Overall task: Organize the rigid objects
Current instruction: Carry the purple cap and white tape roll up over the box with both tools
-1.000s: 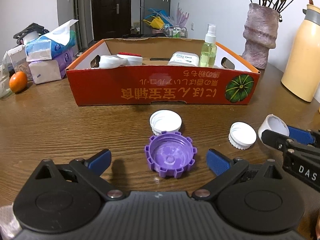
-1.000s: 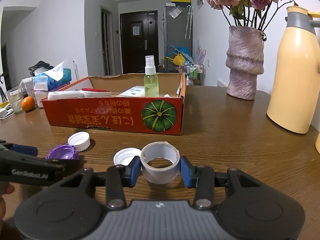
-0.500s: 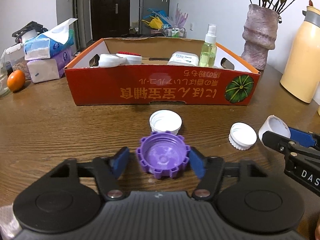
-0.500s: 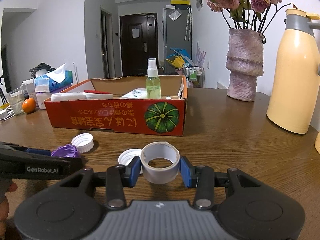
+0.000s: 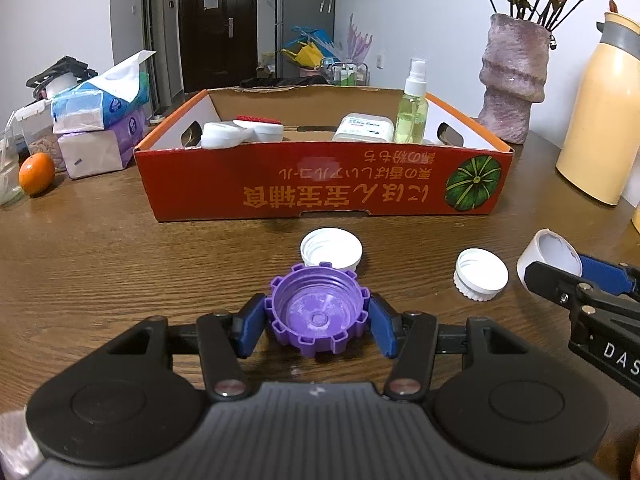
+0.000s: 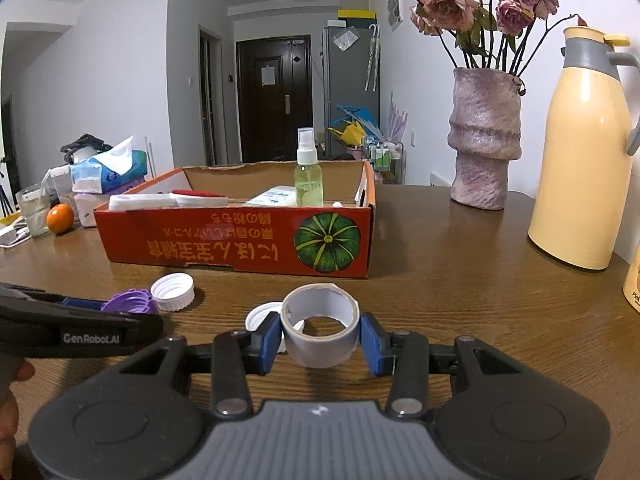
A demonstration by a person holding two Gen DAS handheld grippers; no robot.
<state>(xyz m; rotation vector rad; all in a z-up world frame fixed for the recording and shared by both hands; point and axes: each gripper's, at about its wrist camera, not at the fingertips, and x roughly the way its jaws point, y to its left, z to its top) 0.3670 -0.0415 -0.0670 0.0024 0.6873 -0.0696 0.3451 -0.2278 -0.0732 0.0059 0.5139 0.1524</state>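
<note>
A brown wooden desk (image 5: 100, 264) carries a red box (image 5: 320, 196), with a dark door behind it. In front of the box, the left gripper (image 5: 316, 322) is clamped on the purple cap (image 5: 316, 316), apparently resting on the desk. The right gripper (image 6: 320, 338) is clamped on a tape roll (image 6: 320, 330). Two white caps (image 5: 331, 247) lie between cap and box.
</note>
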